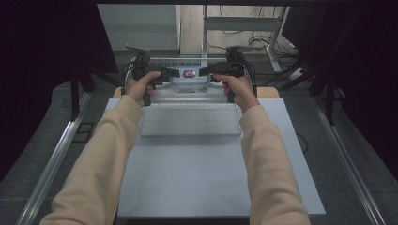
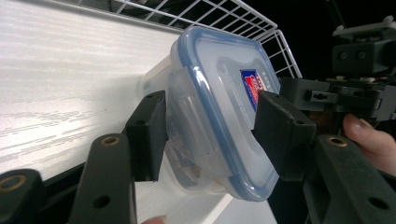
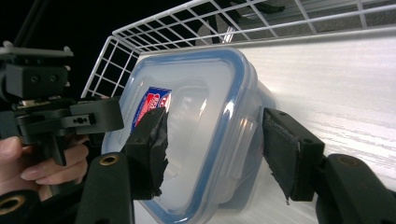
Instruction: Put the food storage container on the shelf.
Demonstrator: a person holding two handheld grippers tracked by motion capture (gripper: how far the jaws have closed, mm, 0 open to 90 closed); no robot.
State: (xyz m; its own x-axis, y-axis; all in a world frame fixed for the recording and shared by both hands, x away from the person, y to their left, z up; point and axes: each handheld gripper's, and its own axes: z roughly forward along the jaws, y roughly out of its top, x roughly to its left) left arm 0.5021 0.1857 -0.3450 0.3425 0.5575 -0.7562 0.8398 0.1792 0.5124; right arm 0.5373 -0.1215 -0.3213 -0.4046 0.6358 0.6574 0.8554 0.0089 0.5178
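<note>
Clear plastic container (image 1: 188, 79) with a blue-rimmed lid, gripped from both sides: left gripper (image 2: 210, 140) and right gripper (image 3: 212, 149) fingers clamped on it, above the worktop (image 1: 206, 178).

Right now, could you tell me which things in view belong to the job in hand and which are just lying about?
In use:
- clear container with blue-rimmed lid
- left gripper, jaws either side of it
- right gripper, likewise

Probably idle:
- wire basket on the table
- wire rack behind the container
</note>
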